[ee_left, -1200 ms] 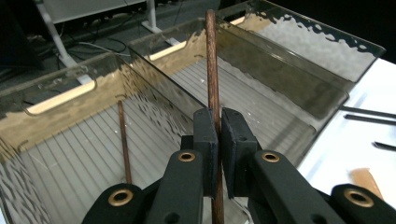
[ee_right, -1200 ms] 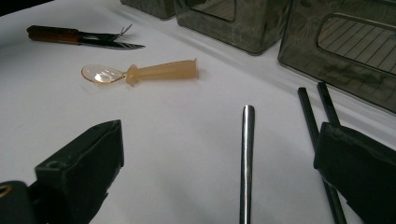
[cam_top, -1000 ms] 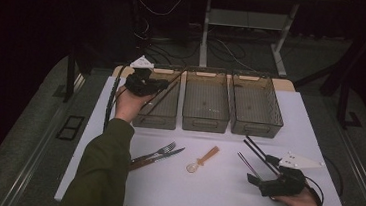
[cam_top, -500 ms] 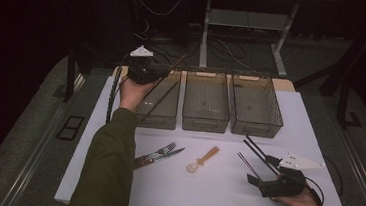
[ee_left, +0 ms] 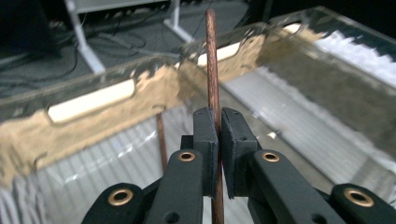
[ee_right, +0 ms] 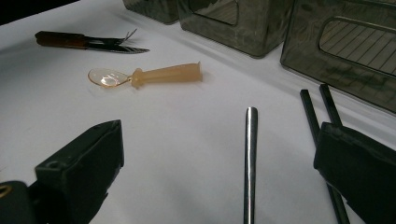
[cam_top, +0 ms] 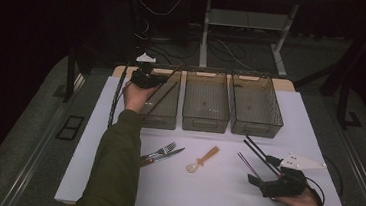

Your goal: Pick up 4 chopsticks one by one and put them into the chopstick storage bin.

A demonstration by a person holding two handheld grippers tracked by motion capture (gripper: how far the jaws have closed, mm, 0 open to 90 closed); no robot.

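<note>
1. The left claw pinches a brown chopstick over the leftmost bin; lower it level before letting go.
2. The right claw rests spread over a metal chopstick on the tabletop.

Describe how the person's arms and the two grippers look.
Olive-green sleeve on the left arm. Both grippers are black: left gripper has brass-coloured pivot rivets and blocky pads; right gripper carries a grey three-cornered plate. A black cable trails from the left one.

3 bins block the back of the desk; its front is open around the spoon and fork.
</note>
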